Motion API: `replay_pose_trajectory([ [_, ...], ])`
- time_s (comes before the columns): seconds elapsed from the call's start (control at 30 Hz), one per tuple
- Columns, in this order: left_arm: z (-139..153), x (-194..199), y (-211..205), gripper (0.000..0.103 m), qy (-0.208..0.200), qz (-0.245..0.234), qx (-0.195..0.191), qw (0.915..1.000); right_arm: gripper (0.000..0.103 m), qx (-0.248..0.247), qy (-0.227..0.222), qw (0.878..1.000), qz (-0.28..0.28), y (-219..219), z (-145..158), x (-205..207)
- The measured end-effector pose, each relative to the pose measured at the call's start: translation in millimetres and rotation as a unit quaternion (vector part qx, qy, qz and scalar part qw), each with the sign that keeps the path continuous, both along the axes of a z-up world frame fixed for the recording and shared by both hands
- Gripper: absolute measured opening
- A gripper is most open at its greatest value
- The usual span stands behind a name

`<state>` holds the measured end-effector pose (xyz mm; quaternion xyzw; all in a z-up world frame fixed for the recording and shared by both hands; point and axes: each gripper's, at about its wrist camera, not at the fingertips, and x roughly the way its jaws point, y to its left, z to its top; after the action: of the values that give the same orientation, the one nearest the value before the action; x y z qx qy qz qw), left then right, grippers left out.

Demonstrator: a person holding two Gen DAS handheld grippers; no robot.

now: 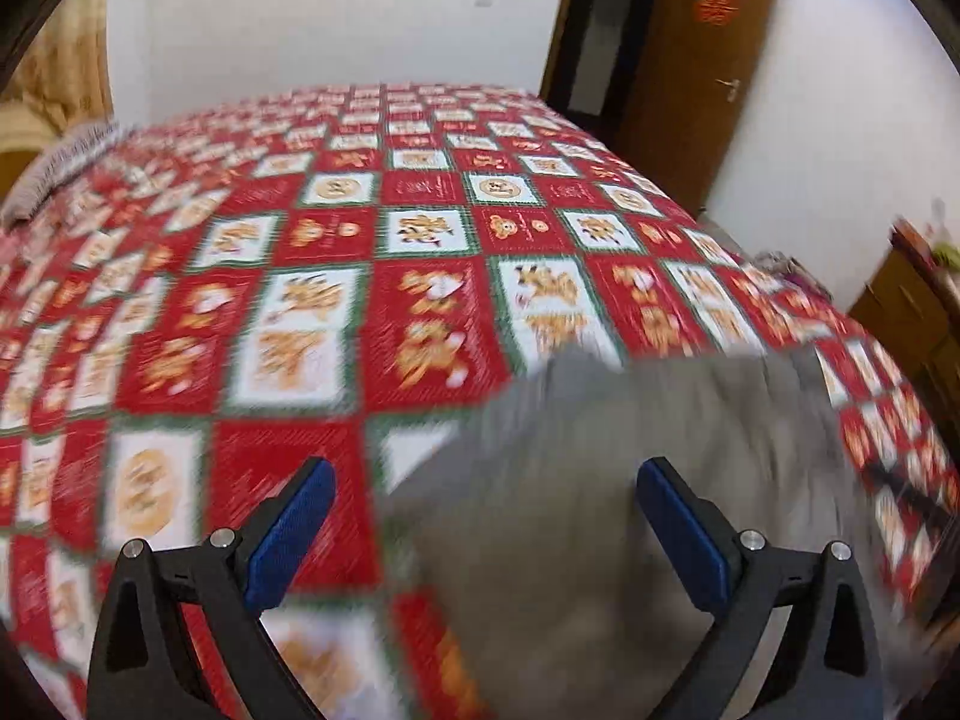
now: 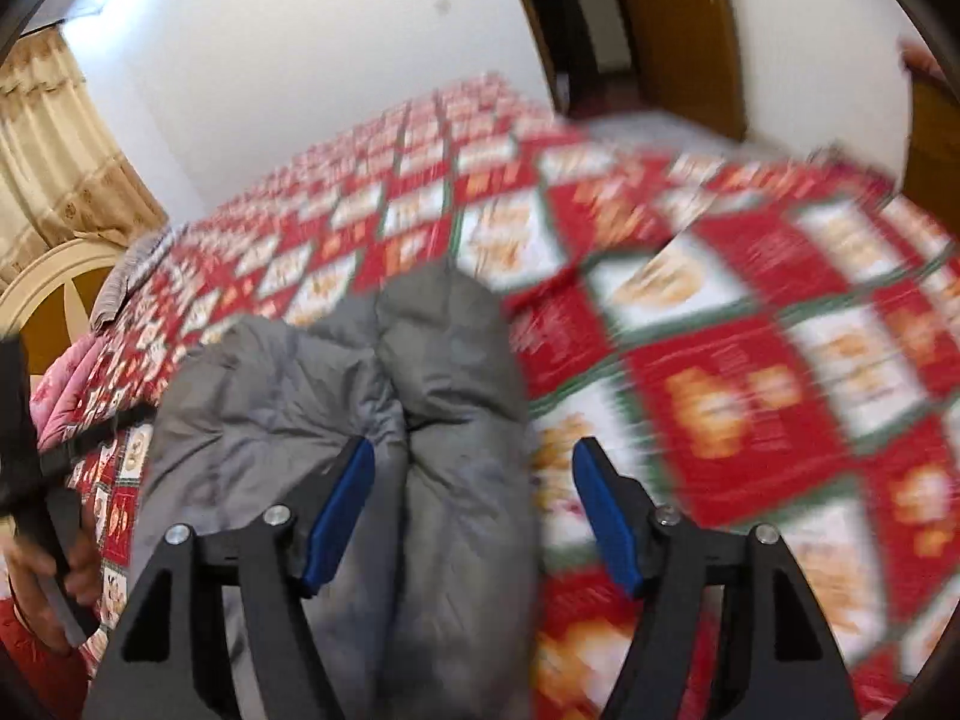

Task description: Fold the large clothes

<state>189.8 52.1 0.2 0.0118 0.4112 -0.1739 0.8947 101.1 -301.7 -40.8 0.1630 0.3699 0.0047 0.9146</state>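
Note:
A grey padded jacket [image 2: 420, 372] lies bunched on a bed with a red and white patterned cover [image 2: 750, 396]. In the right wrist view my right gripper [image 2: 474, 447] hovers over the jacket's near end. Its jaws stand open astride a puffy fold, and the blue pads [image 2: 339, 516] are not pressing on it. In the left wrist view, which is blurred, the jacket [image 1: 630, 480] fills the lower right. My left gripper [image 1: 486, 468] is wide open above the jacket's left edge and holds nothing.
A brown door [image 1: 690, 72] and a wooden cabinet [image 1: 912, 312] stand to the right of the bed. A striped pillow [image 1: 54, 168], a pink quilt [image 2: 66, 384] and a cream headboard [image 2: 54, 294] are at the left. A person's hand [image 2: 78, 576] grips a black handle there.

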Motion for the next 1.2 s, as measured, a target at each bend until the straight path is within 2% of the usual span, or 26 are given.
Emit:
replay_pose_trajectory([
  [0.1,-11,-35,21,0.101,-0.002,-0.002,-0.007,1.0000,0.073,0.001,-0.032,0.999,0.037,7,29,-44],
  [0.17,-29,-53,34,0.101,0.025,0.001,-0.054,0.9983,0.075,-0.003,-0.047,0.996,0.070,22,37,-72],
  [0.2,-39,-60,39,0.101,0.045,0.000,-0.094,0.9946,0.078,-0.011,-0.041,0.996,0.078,30,35,-79],
  [0.23,-48,-64,41,0.101,0.063,-0.005,-0.131,0.9893,0.085,-0.016,-0.033,0.996,0.076,33,30,-79],
  [0.3,-64,-69,38,0.101,0.091,-0.004,-0.185,0.9785,0.086,-0.020,-0.021,0.998,0.064,36,17,-68],
  [0.37,-72,-65,36,0.101,0.106,0.004,-0.226,0.9683,0.086,-0.024,-0.004,0.999,0.043,31,2,-53],
  [0.4,-71,-65,35,0.101,0.105,0.005,-0.237,0.9658,0.086,-0.018,0.002,0.999,0.042,27,-5,-43],
  [0.5,-74,-55,26,0.101,0.140,-0.022,-0.295,0.9449,0.078,0.045,0.041,0.997,0.047,18,-35,-17],
  [0.53,-75,-52,21,0.101,0.148,-0.026,-0.305,0.9403,0.076,0.069,0.048,0.995,0.051,19,-41,-14],
  [0.57,-78,-46,15,0.101,0.151,-0.027,-0.305,0.9400,0.074,0.095,0.054,0.993,0.050,21,-49,-11],
  [0.63,-76,-40,10,0.101,0.136,-0.025,-0.302,0.9431,0.074,0.063,0.055,0.996,0.044,40,-47,-10],
  [0.67,-75,-37,9,0.101,0.134,-0.021,-0.304,0.9429,0.071,0.080,0.059,0.993,0.057,49,-47,-10],
  [0.7,-73,-35,10,0.101,0.132,-0.016,-0.307,0.9425,0.071,0.111,0.062,0.989,0.071,53,-49,-10],
  [0.77,-64,-30,26,0.101,0.124,0.007,-0.309,0.9431,0.071,0.240,0.071,0.962,0.110,62,-64,-14],
  [0.8,-59,-32,37,0.101,0.123,0.007,-0.313,0.9417,0.070,0.275,0.070,0.951,0.125,65,-69,-16],
  [0.87,-47,-33,62,0.101,0.112,0.015,-0.321,0.9404,0.063,0.378,0.073,0.907,0.174,75,-92,-18],
  [0.9,-45,-31,68,0.101,0.111,0.019,-0.314,0.9428,0.059,0.400,0.076,0.895,0.182,76,-101,-18],
  [0.93,-43,-32,75,0.101,0.109,0.032,-0.287,0.9510,0.049,0.417,0.076,0.887,0.182,76,-112,-17],
  [0.97,-43,-32,75,0.101,0.105,0.040,-0.264,0.9579,0.044,0.426,0.070,0.884,0.179,71,-116,-18],
  [1.0,-43,-35,72,0.101,0.095,0.046,-0.229,0.9678,0.044,0.431,0.066,0.882,0.178,67,-117,-18],
  [1.03,-42,-39,65,0.101,0.083,0.041,-0.203,0.9749,0.045,0.425,0.061,0.886,0.174,61,-115,-21],
  [1.1,-40,-45,53,0.101,0.065,0.027,-0.182,0.9807,0.051,0.359,0.047,0.918,0.164,53,-96,-32],
  [1.13,-39,-46,43,0.101,0.057,0.020,-0.175,0.9827,0.060,0.301,0.038,0.940,0.155,49,-80,-42],
  [1.17,-38,-45,32,0.101,0.050,0.015,-0.166,0.9848,0.072,0.250,0.030,0.957,0.143,47,-66,-50],
  [1.2,-37,-46,27,0.101,0.045,0.015,-0.157,0.9864,0.077,0.209,0.022,0.969,0.129,42,-53,-58],
])
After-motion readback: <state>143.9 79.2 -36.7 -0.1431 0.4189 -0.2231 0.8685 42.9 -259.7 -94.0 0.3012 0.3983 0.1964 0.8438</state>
